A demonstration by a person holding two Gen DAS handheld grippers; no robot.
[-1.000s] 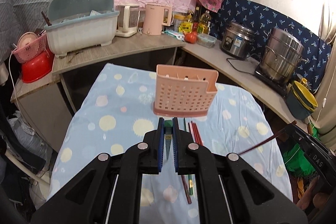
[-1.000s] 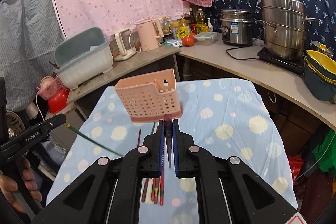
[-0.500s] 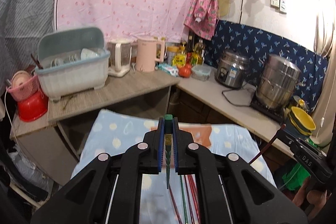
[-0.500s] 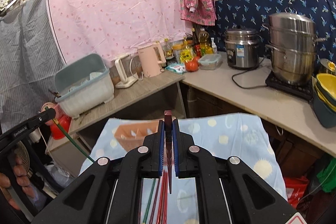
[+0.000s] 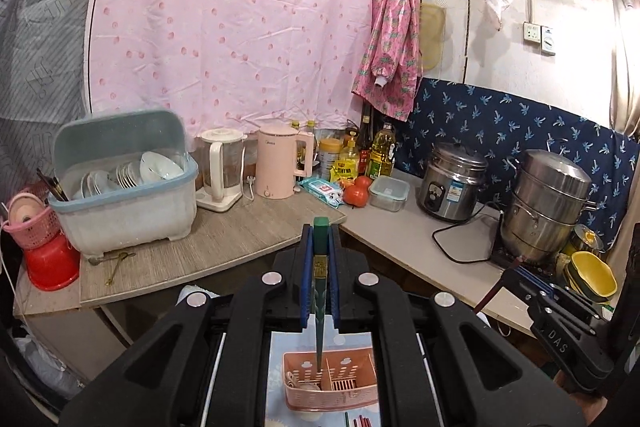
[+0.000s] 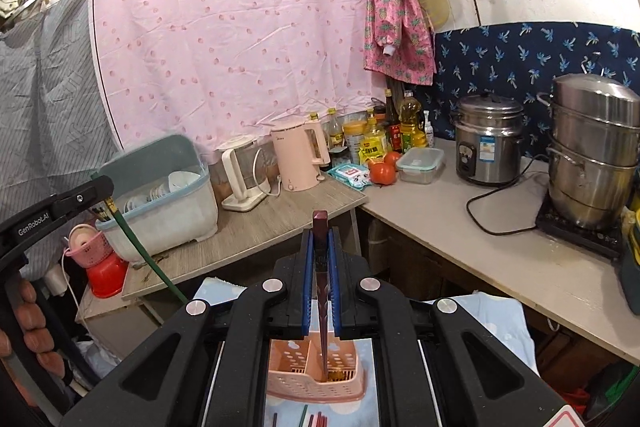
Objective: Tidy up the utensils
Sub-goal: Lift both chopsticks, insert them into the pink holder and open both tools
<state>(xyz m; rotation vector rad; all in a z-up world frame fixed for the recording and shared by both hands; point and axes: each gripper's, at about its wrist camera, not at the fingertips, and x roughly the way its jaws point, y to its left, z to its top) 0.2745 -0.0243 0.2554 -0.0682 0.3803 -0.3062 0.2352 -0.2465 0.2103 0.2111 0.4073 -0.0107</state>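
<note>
My left gripper (image 5: 320,239) is shut on a green chopstick (image 5: 320,311) that hangs tip down over the pink utensil holder (image 5: 332,393), its tip at the holder's left compartment. My right gripper (image 6: 321,241) is shut on a dark red chopstick (image 6: 322,319) that hangs tip down into the pink utensil holder (image 6: 316,383), in its right compartment. Several loose chopsticks (image 6: 316,419) lie on the spotted blue cloth (image 6: 500,323) in front of the holder. The left gripper with its green chopstick (image 6: 140,251) shows at the left of the right wrist view.
A wooden counter (image 5: 208,251) behind holds a dish rack (image 5: 124,187), a blender jug, a pink kettle (image 5: 280,163), bottles and tomatoes. A rice cooker (image 5: 452,183) and steel steamer pot (image 5: 544,207) stand at the right. A red basin (image 5: 50,263) sits at the left.
Both grippers have tilted up and risen, so each chopstick now hangs vertically. The holder has moved from mid-frame to below the fingers, with both chopstick tips over or in it.
</note>
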